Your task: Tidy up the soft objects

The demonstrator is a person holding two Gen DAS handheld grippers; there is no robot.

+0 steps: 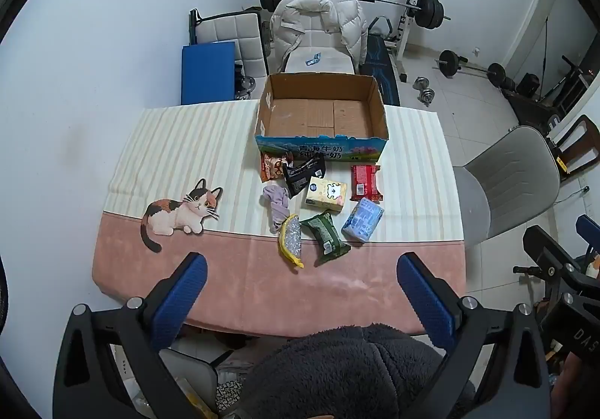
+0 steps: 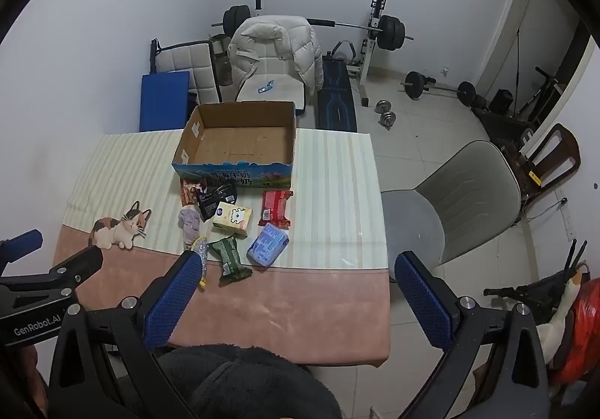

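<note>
Gym room, table under striped cloth with cat print. One cardboard box at 12 o'clock, eight soft items clustered below it, sponge half hidden in right view. Left gripper and right gripper spread wide, holding nothing.

Table covered by a striped cream and pink cloth with a printed calico cat at its left. Behind the table: upholstered chair with a white puffer jacket draped over its back, and a barbell on a rack. Grey shell chair right of the table; dumbbells on the tiled floor.
</note>
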